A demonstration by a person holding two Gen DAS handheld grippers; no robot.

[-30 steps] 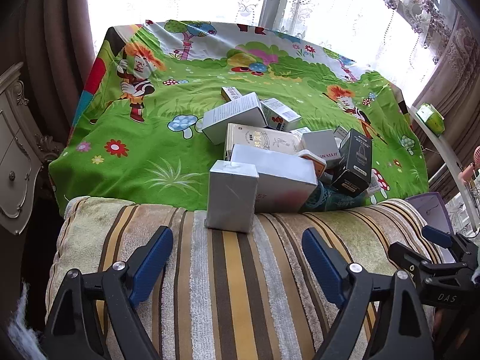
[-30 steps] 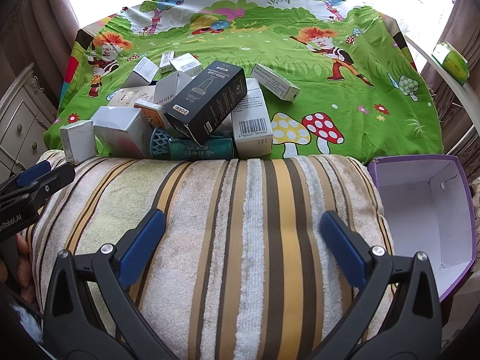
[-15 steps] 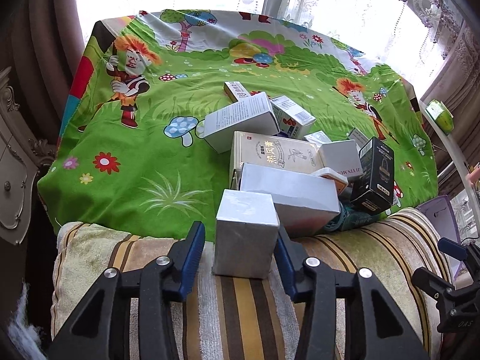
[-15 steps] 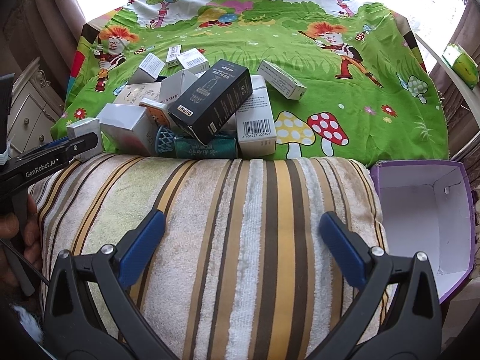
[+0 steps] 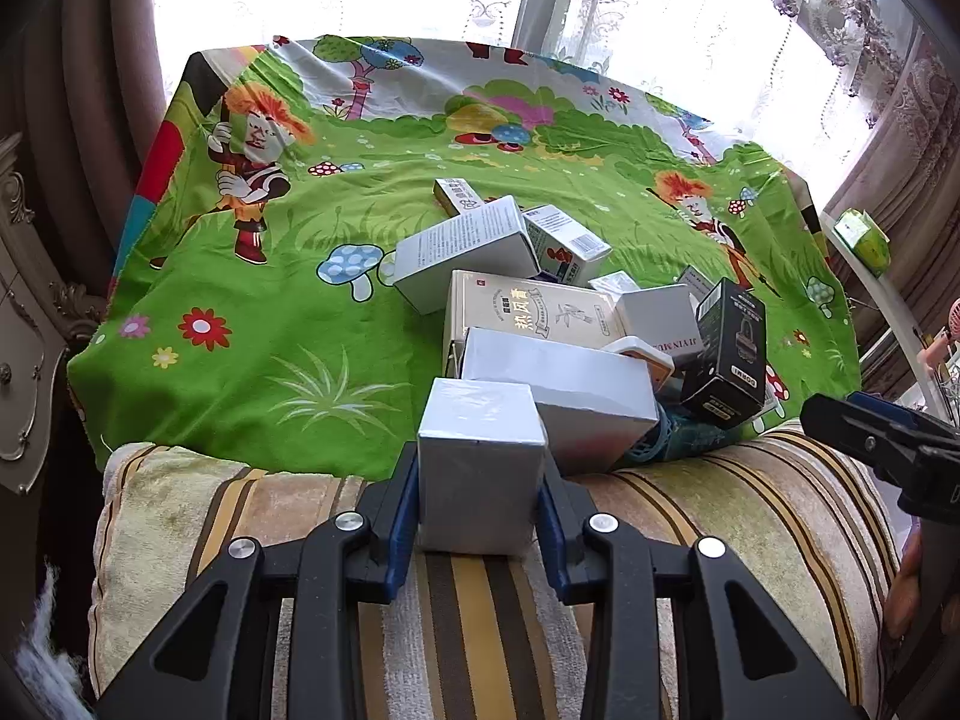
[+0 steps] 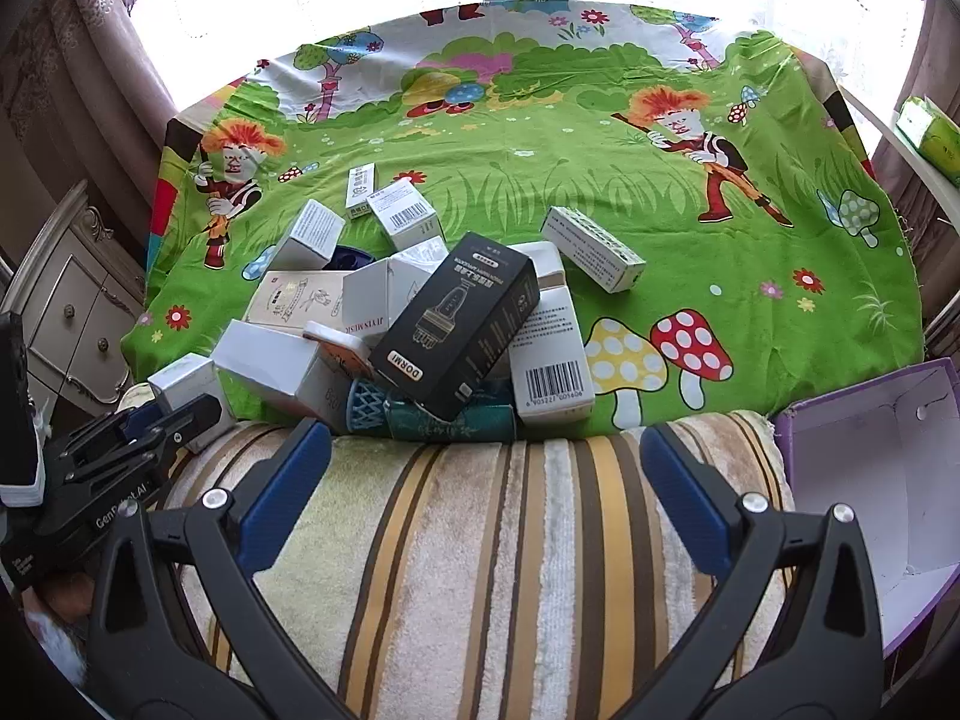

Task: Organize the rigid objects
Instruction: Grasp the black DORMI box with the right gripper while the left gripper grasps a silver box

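Observation:
A pile of several small boxes lies on the green cartoon cloth (image 5: 270, 312). A silver cube box (image 5: 477, 468) stands upright at the near edge of the pile, on the striped towel (image 5: 468, 612). My left gripper (image 5: 477, 510) is shut on this silver box, pads against both its sides. It also shows in the right wrist view (image 6: 186, 381) with the left gripper (image 6: 162, 426) around it. A black DORMI box (image 6: 456, 324) leans on top of the pile. My right gripper (image 6: 486, 480) is open and empty above the towel, just short of the pile.
An open purple box (image 6: 870, 480) with a white inside sits at the right, beside the towel. A pale dresser (image 6: 66, 312) stands at the left. A green packet (image 6: 930, 132) lies on a ledge at the far right. Curtains and a bright window are behind.
My left gripper moved forward around the silver box and closed on its sides. My right gripper moved forward toward the pile and stayed open.

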